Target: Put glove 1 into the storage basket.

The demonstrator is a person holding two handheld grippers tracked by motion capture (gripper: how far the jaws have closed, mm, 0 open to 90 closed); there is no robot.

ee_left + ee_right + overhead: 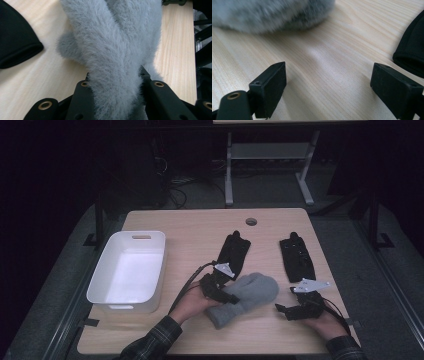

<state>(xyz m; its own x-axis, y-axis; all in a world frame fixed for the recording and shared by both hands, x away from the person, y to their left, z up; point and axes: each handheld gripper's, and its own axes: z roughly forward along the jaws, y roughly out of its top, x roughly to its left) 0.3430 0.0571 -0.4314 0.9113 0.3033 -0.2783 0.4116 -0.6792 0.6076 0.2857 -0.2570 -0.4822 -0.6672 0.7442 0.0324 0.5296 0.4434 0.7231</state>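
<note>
Mitten: grey fluffy mitten [247,297] lies on the wooden counter [200,227], in its near half just right of the middle, slanting from the near edge up toward the far right corner; its rounded tip is the far end, its cuff the near end.
Left claw: left claw [220,294] sits on the mitten's left side; in the left gripper view a thick fold of grey mitten [112,62] is bunched between the two black jaws, which press on it from both sides. Clenched on the mitten.
Left hand: hand [192,302] in a plaid sleeve comes in from the near edge, holding that claw.
Right claw: right claw [282,309] rests low at the near right part of the counter, just beside the mitten's right side and apart from it; in the right gripper view [328,86] the jaws stand wide with bare wood between them. Released, holding nothing.
Black gloves: one black glove [234,254] lies flat just beyond the left claw, toward the middle of the counter; a second black glove [297,257] lies toward the right edge, beyond the right claw. The two are well apart.
Bin: white plastic bin [100,280] stands along the left edge, its inside bare.
Counter hole: round cable hole [251,221] near the far edge.
</note>
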